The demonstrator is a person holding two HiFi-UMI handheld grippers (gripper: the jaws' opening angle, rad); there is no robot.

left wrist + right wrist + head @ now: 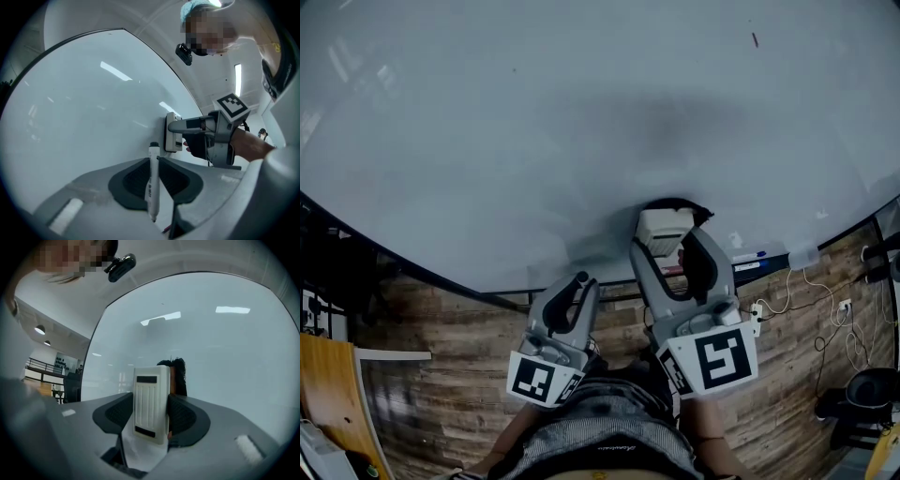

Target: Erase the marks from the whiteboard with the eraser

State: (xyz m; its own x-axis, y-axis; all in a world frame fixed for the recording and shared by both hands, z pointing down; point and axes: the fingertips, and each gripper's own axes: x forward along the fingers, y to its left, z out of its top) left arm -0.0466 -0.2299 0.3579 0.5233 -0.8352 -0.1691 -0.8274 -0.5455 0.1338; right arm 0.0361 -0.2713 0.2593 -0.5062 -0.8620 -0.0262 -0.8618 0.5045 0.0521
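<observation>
We hold the eraser (pixel 151 404) in our right claw (pixel 668 239), whose two sides are closed on its long edges. It is a pale cream plastic block, upright between the dark pads. Its back has fine ribs running lengthwise and a dark slot at each end. In the right gripper view a thin brownish layer shows behind the plastic shell. Just past that is a dark fuzzy patch against the whiteboard (pixel 534 141); we cannot tell whether it is the eraser's pad or ink.

In the left gripper view the eraser sits flat against the board. In the head view that spot is low on the board, close to its bottom edge. The board around it looks pale and glossy with ceiling lights reflected in it, and a faint grey haze lies above the eraser. One small red mark (pixel 755 39) sits far up towards the board's right.

Our left claw (pixel 154 164) is nearly closed, pinching a white marker (pixel 152 187) with a black cap. It is held lower and to the left, near the board's lower edge, above the wooden floor (pixel 441 319).
</observation>
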